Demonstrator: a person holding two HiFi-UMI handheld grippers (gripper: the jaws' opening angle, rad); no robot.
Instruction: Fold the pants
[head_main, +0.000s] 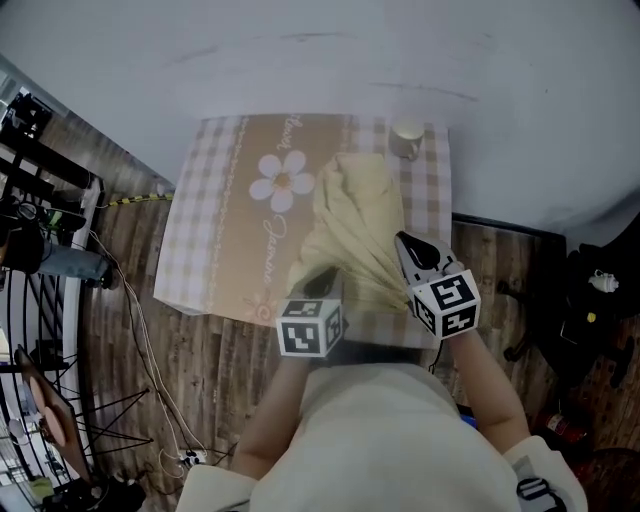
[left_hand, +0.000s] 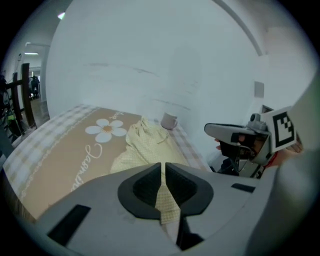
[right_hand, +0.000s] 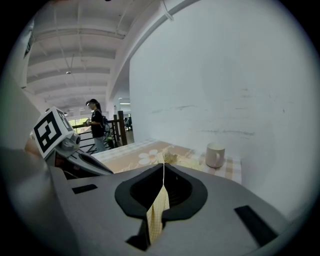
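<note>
Pale yellow checked pants (head_main: 355, 225) lie bunched on the right half of the table, their near end lifted toward me. My left gripper (head_main: 322, 283) is shut on the pants (left_hand: 142, 145) at the near left edge, cloth pinched between its pads (left_hand: 164, 192). At the near right edge my right gripper (head_main: 412, 258) is shut on the pants too, with a strip of cloth (right_hand: 159, 210) hanging through its jaws. Both grippers hold the fabric just above the table's front edge.
A checked tablecloth (head_main: 215, 230) with a daisy print covers the small table against a white wall. A pale mug (head_main: 406, 140) stands at the back right corner, behind the pants. Metal racks (head_main: 30, 190) and cables stand on the wooden floor at left. A person stands far off in the right gripper view.
</note>
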